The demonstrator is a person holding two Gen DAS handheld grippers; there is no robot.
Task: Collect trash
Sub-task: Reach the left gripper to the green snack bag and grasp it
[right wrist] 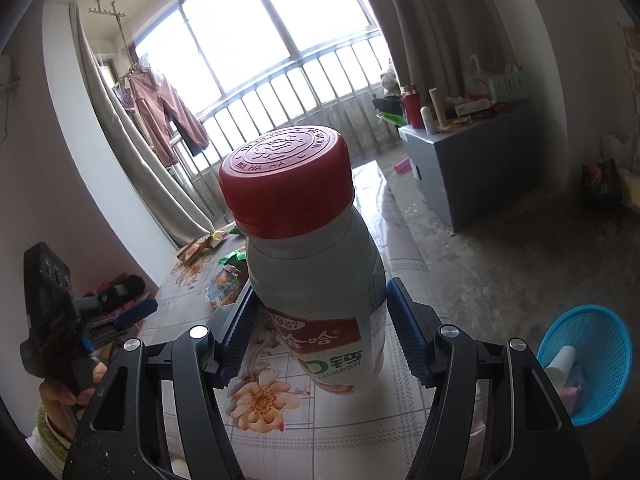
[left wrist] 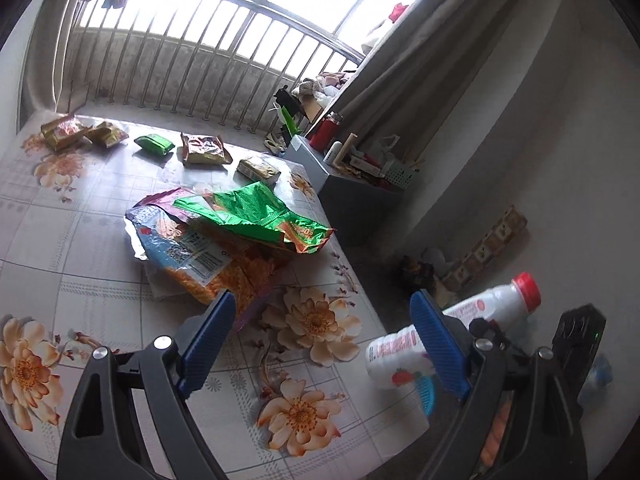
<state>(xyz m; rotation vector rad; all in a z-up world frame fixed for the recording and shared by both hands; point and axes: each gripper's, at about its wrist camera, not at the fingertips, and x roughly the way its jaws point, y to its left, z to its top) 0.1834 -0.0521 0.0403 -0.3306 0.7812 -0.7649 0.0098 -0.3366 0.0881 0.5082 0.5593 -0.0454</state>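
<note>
The right gripper (right wrist: 320,336) holds the milk bottle (right wrist: 316,280) in its jaws, red cap pointing forward. The blue basket (right wrist: 600,364) waits low on its right. The left gripper (left wrist: 320,344), jaws wide and empty, faces the snack bags (left wrist: 228,236) on the table (left wrist: 80,240).

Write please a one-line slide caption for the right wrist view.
Right gripper clamps a red-capped white bottle above the floral table, blue basket at right.
</note>
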